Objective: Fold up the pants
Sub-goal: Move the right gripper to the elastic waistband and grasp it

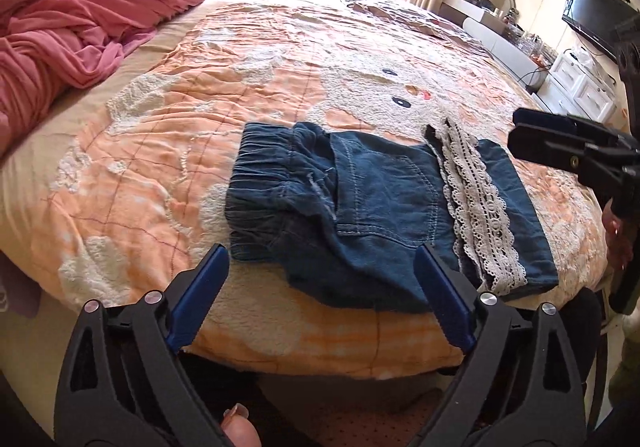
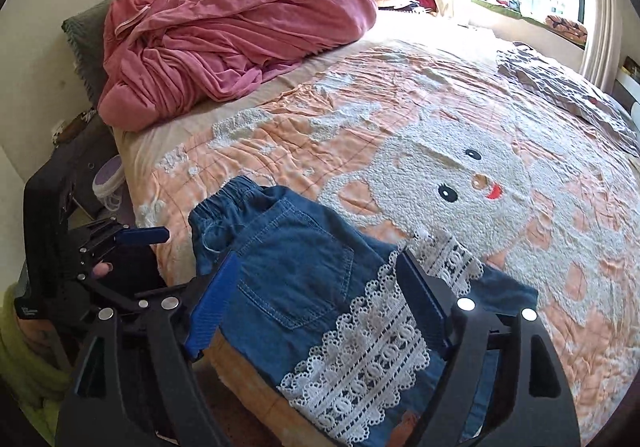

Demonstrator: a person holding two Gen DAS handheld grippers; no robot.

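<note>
I am looking at the denim pants (image 1: 384, 203) lying folded near the front edge of the bed (image 1: 168, 135), elastic waistband at about 9 o'clock and the white lace trim (image 1: 480, 207) at about 3 o'clock in my left view. My left gripper (image 1: 320, 287) is hovering just short of the pants with its jaws spread wide and grasping nothing. My right gripper (image 2: 316, 303) is hanging over the lace end, jaws also released, the blue pads straddling the back pocket (image 2: 296, 263). A crumpled pink blanket (image 2: 224, 35) is sitting at 11 o'clock, well apart from the pants.
</note>
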